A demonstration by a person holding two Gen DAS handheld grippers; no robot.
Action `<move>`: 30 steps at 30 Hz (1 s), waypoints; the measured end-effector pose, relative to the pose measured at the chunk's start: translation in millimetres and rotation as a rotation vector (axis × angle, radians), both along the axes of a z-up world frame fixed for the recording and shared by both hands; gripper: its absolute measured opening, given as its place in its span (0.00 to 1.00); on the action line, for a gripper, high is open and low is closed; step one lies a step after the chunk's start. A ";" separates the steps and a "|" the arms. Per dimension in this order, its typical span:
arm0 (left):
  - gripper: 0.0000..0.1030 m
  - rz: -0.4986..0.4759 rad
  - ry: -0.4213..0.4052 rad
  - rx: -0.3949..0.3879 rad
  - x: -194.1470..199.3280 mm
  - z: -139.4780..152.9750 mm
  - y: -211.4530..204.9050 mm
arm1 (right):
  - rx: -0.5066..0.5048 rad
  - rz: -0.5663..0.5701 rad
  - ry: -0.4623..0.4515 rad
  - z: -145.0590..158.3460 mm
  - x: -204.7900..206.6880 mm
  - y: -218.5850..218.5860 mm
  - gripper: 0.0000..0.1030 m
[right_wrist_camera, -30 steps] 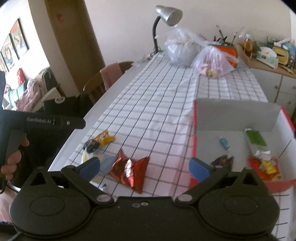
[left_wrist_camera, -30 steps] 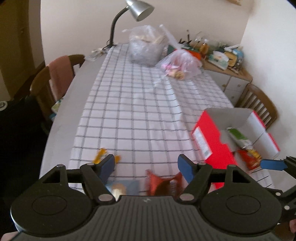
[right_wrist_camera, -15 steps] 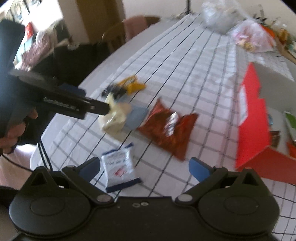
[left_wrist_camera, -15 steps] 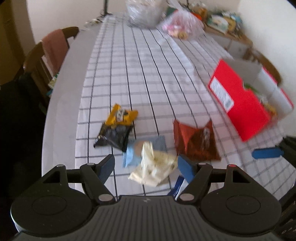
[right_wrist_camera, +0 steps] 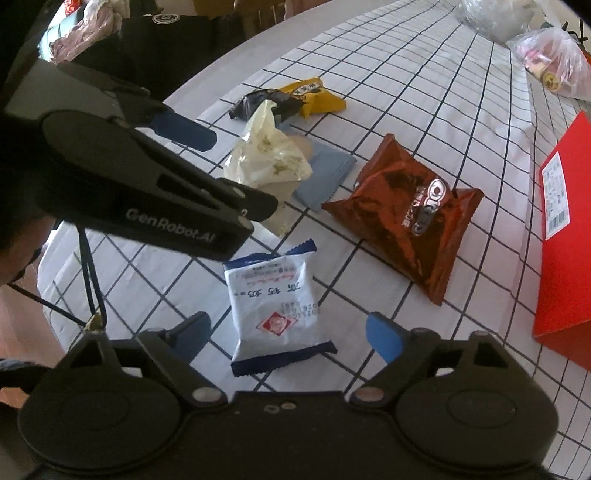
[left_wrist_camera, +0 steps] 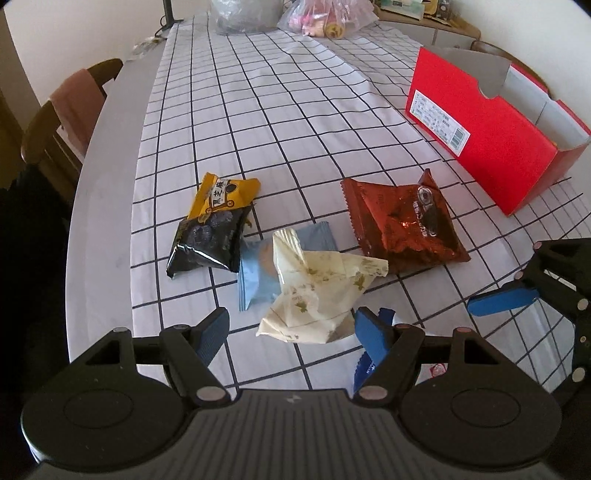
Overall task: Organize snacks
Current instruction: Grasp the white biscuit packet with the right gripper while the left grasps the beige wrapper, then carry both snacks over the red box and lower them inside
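Note:
Several snack packets lie on the checked tablecloth. A cream packet (left_wrist_camera: 317,291) lies on a pale blue one (left_wrist_camera: 258,273), with a yellow-and-black packet (left_wrist_camera: 214,221) to their left and a brown Oreo packet (left_wrist_camera: 406,225) to their right. My left gripper (left_wrist_camera: 291,328) is open just short of the cream packet. My right gripper (right_wrist_camera: 288,332) is open around the near end of a white-and-blue packet (right_wrist_camera: 275,306). The Oreo packet (right_wrist_camera: 410,210) and cream packet (right_wrist_camera: 266,158) also show in the right wrist view. The red box (left_wrist_camera: 480,125) stands at the right.
The left gripper's body (right_wrist_camera: 147,184) crosses the right wrist view on the left. The right gripper's fingers (left_wrist_camera: 502,299) show at the right of the left wrist view. Plastic bags (left_wrist_camera: 325,14) sit at the table's far end. A chair (left_wrist_camera: 66,110) stands at the left.
Both grippers have tilted down and moved in toward the snack pile. The right gripper has closed in on the white-and-blue packet, the left on the cream packet. Both stay open.

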State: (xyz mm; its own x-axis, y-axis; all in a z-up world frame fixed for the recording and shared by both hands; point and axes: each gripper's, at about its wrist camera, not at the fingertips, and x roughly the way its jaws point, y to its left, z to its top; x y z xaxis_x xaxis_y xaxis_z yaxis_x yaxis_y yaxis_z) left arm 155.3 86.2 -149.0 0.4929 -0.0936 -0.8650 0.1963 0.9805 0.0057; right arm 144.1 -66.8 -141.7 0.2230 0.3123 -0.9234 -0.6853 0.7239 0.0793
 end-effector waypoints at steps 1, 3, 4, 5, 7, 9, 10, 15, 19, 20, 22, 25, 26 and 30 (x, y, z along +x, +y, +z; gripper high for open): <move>0.72 -0.004 -0.004 0.001 -0.2 -0.5 -0.5 | -0.002 0.003 -0.002 -0.8 -0.3 1.0 0.82; 0.72 -0.018 -0.013 0.011 -1.7 -1.8 -2.8 | -0.009 0.021 -0.005 -2.5 -1.7 4.3 0.78; 0.69 -0.021 -0.014 0.015 -2.1 -2.5 -3.9 | -0.015 0.028 -0.006 -3.8 -1.9 6.1 0.76; 0.67 -0.022 -0.011 0.013 -2.0 -3.1 -4.7 | -0.025 0.035 -0.007 -5.2 -3.2 7.7 0.75; 0.61 -0.023 -0.006 0.011 -1.2 -3.9 -5.2 | -0.042 0.048 -0.009 -7.4 -5.5 9.9 0.70; 0.56 -0.024 -0.004 0.011 -0.8 -4.4 -6.6 | -0.056 0.057 -0.013 -9.3 -7.1 12.0 0.66; 0.53 -0.026 -0.002 0.010 -0.7 -4.4 -7.0 | -0.061 0.061 -0.023 -9.1 -8.0 12.8 0.61; 0.41 -0.017 0.007 0.015 -0.9 -4.8 -7.1 | -0.056 0.063 -0.031 -6.4 -9.7 11.8 0.50; 0.34 0.004 0.018 -0.003 -0.9 -2.7 -4.5 | -0.031 0.046 -0.015 -2.5 -9.6 5.7 0.48; 0.33 0.008 0.020 -0.007 -1.2 -2.2 -4.1 | -0.024 0.039 -0.014 -0.8 -9.6 3.6 0.48; 0.30 0.018 0.024 -0.015 -1.9 -1.2 -3.9 | -0.006 0.024 -0.010 2.4 -7.9 -1.3 0.48; 0.28 0.034 0.032 -0.026 -2.7 1.7 -3.2 | 0.015 -0.007 -0.005 8.0 -7.3 -11.5 0.48; 0.28 0.042 0.035 -0.034 -3.0 3.5 -2.4 | 0.023 -0.024 -0.002 11.0 -6.9 -16.7 0.48; 0.27 0.074 0.033 -0.073 -5.3 13.5 1.8 | 0.069 -0.080 -0.018 27.1 -5.5 -36.5 0.48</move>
